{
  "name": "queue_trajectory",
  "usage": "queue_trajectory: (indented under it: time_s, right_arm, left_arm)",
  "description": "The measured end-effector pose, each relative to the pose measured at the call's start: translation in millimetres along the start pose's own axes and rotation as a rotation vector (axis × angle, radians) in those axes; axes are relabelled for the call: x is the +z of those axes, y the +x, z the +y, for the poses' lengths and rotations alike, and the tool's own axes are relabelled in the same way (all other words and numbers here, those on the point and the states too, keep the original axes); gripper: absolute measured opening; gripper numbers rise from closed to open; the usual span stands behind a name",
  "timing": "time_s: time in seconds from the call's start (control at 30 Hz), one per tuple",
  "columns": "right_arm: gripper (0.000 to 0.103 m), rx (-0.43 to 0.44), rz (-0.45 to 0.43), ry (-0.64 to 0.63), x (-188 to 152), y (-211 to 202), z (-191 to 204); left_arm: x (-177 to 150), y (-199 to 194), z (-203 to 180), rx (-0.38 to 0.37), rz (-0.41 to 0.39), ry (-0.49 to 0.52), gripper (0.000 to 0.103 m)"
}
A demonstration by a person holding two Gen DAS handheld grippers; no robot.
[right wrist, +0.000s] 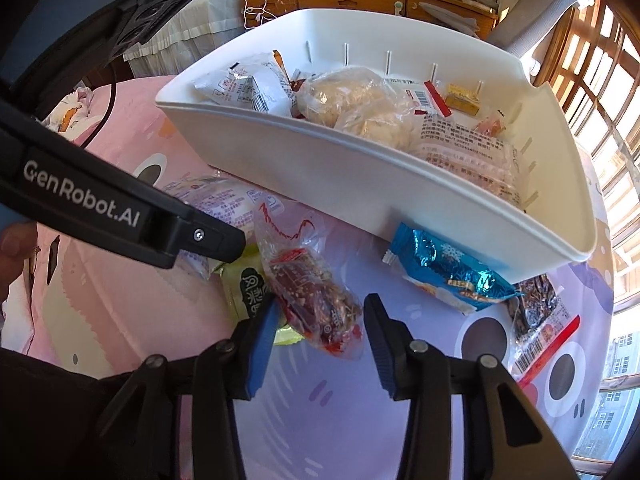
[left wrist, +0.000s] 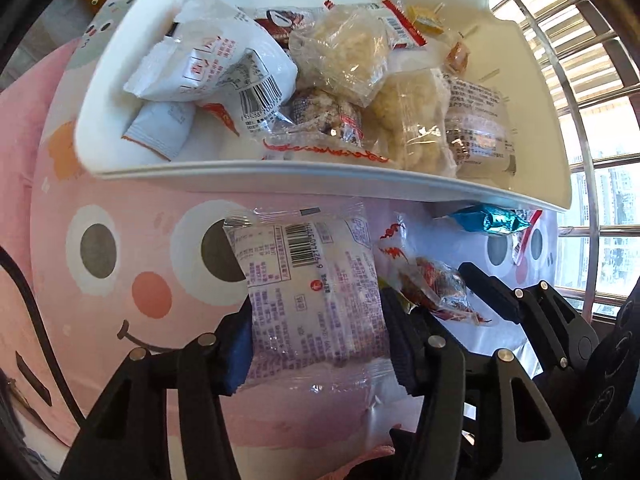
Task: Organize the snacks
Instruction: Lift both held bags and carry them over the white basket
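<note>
Snack sorting well under way: the white bin (right wrist: 360, 184) on the pink cartoon sheet (left wrist: 132, 320) already holds many packets.
Left gripper (left wrist: 316, 340) fingers clamp a white barcode packet (left wrist: 312, 280); right gripper (right wrist: 320, 340) fingers stand wide around a red nut bar (right wrist: 312, 292). A blue foil packet (right wrist: 448, 272), a green packet (right wrist: 248, 292) and a dark packet (right wrist: 536, 312) lie near the bin.

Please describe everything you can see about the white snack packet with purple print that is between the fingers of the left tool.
The white plastic snack packet with purple print is a soft sealed pillow pack with crimped ends. Its visible side carries small purple text, a black barcode near the top and a small round red mark. It stands roughly upright, slightly tilted, clamped at its lower half by the left tool, in front of the pink cartoon-printed cloth. It is below the rim of the white plastic bin, not yet inside.
</note>
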State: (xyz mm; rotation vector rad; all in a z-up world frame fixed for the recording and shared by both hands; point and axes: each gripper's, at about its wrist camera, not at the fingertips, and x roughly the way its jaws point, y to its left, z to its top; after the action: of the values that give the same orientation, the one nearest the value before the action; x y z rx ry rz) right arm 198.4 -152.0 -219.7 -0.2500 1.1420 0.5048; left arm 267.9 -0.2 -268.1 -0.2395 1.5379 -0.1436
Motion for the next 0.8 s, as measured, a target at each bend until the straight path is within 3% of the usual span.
queue_trajectory:
  time_s: [0.4,0.63,0.8]
  right_arm:
    - [0.043,0.064,-0.112,-0.001,2.2,-53.4,12.7]
    - [0.043,0.050,-0.175,0.005,6.7,-83.6,9.2]
    - [0.043,-0.015,-0.223,0.017,17.6,-101.5,-0.5]
  left_arm:
    - [-39.4,-83.5,9.1,-0.029,-0.134,-0.039,0.055]
    - [-47.6,-137.7,2.3,-0.028,-0.231,-0.014,0.056]
    - [-34.7,-167.9,-15.4,-0.010,-0.290,0.039,0.056]
